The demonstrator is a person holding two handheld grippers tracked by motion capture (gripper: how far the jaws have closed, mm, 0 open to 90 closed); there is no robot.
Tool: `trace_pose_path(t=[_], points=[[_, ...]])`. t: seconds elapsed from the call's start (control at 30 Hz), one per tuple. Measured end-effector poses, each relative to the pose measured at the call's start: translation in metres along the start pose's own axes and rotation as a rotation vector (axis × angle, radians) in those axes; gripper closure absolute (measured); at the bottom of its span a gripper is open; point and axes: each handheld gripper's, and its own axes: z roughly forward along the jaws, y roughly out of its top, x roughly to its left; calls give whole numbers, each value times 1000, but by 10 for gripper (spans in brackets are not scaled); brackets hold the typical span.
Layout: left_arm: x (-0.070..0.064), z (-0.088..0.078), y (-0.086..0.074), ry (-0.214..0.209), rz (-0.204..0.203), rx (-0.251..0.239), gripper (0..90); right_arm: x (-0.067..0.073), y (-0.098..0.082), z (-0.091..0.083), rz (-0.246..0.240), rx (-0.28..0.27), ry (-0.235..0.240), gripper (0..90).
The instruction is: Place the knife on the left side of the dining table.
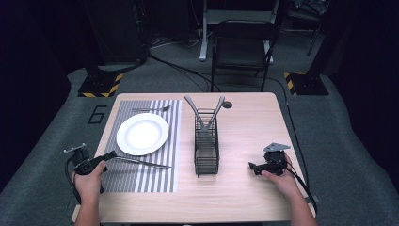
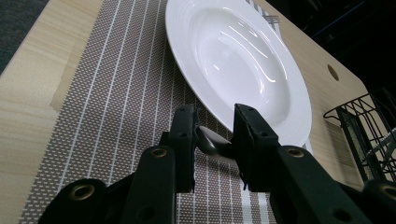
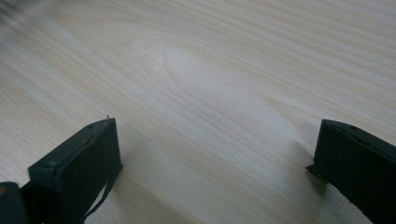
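Occlusions and cut-offs, place setting

The knife [image 2: 214,143] handle end is covered by the left gripper [image 2: 212,140] jaws, so pad contact cannot be judged. The plate [image 2: 243,60] is cut by the top edge, the wire caddy [image 2: 369,126] by the right edge. The fork [image 1: 151,109] tines are too small to resolve.
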Motion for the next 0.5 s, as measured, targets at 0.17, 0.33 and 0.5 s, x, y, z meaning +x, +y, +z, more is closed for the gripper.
trace_pose_path(t=[0.17, 0.33, 0.5], points=[[4, 6, 2, 11, 1, 17, 694, 0, 0, 0, 0, 0, 0, 0], [8, 9, 0, 19, -8, 24, 689, 0, 0, 0, 1, 0, 0, 0], [14, 12, -2, 26, -19, 44, 686, 0, 0, 0, 0, 0, 0, 0]])
